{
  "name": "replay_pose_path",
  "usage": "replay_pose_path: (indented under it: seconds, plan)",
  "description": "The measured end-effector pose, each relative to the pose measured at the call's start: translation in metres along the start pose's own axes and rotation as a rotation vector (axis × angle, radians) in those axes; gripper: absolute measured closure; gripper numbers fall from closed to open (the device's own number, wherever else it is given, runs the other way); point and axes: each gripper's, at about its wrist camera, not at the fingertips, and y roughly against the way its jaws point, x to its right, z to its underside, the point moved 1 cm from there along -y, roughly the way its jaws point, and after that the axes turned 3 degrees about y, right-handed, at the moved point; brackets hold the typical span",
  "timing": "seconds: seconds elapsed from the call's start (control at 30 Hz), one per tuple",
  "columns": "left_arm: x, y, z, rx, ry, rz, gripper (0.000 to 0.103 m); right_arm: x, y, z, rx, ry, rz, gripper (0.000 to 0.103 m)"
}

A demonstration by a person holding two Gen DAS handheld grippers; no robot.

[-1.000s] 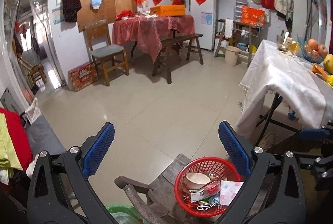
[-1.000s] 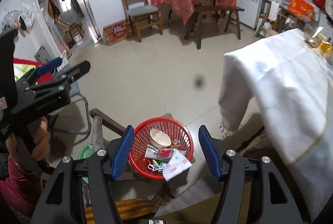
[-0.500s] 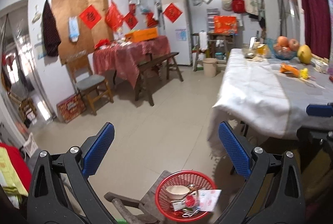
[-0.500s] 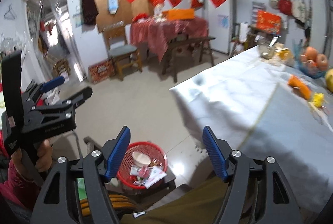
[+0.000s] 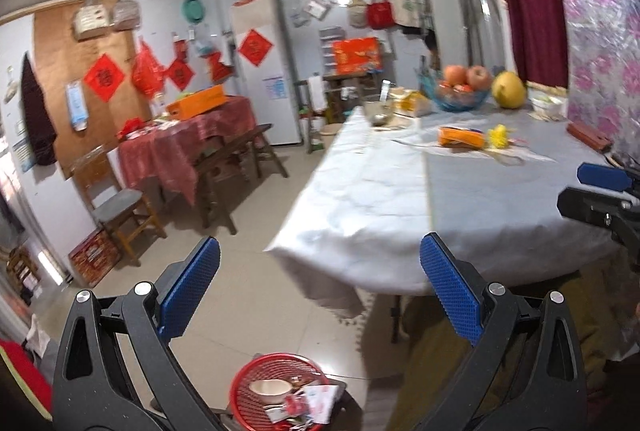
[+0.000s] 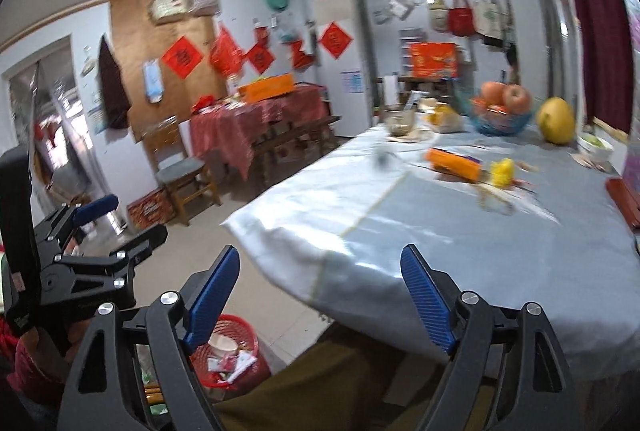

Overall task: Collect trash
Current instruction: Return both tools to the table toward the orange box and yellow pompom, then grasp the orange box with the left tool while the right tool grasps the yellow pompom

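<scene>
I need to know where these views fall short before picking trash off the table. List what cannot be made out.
- Red basket: left wrist view, bottom edge cuts it off; in the right wrist view the right gripper finger covers part.
- Orange packet and yellow scrap on the table: right wrist view, motion blur; print unreadable.
- Litter beside them: too blurred to name.
- Left gripper: open, empty.

Both views tilt up from the red basket [image 5: 276, 389] low in frame; the white-clothed table [image 5: 460, 191] now fills them.
</scene>
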Motion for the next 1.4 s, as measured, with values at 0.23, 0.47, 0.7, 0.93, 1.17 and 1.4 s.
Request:
replay_pose_path:
  seconds: [0.23,0.47,0.7,0.93,1.17,1.4]
  plan:
    - [0.056,-0.036,-0.014,-0.025,-0.058,0.082,0.007,0.065,-0.006,0.001,0.003,-0.083,0.089,0.021]
    - [0.091,-0.096,-0.027,-0.109,-0.078,0.131,0.007,0.127,-0.033,0.004,-0.039,-0.16,0.164,0.021]
    - [0.111,-0.169,-0.041,-0.226,-0.056,0.157,0.007,0.18,-0.075,0.0,-0.087,-0.226,0.205,0.021]
    - [0.147,-0.253,-0.085,-0.287,-0.07,0.252,0.007,0.225,-0.11,-0.008,-0.13,-0.292,0.235,0.021]
    - [0.199,-0.347,-0.135,-0.346,-0.013,0.35,0.007,0.263,-0.14,-0.029,-0.148,-0.314,0.255,0.021]
    - [0.225,-0.407,-0.148,-0.472,0.122,0.403,0.007,0.283,-0.164,-0.047,-0.162,-0.286,0.273,0.021]
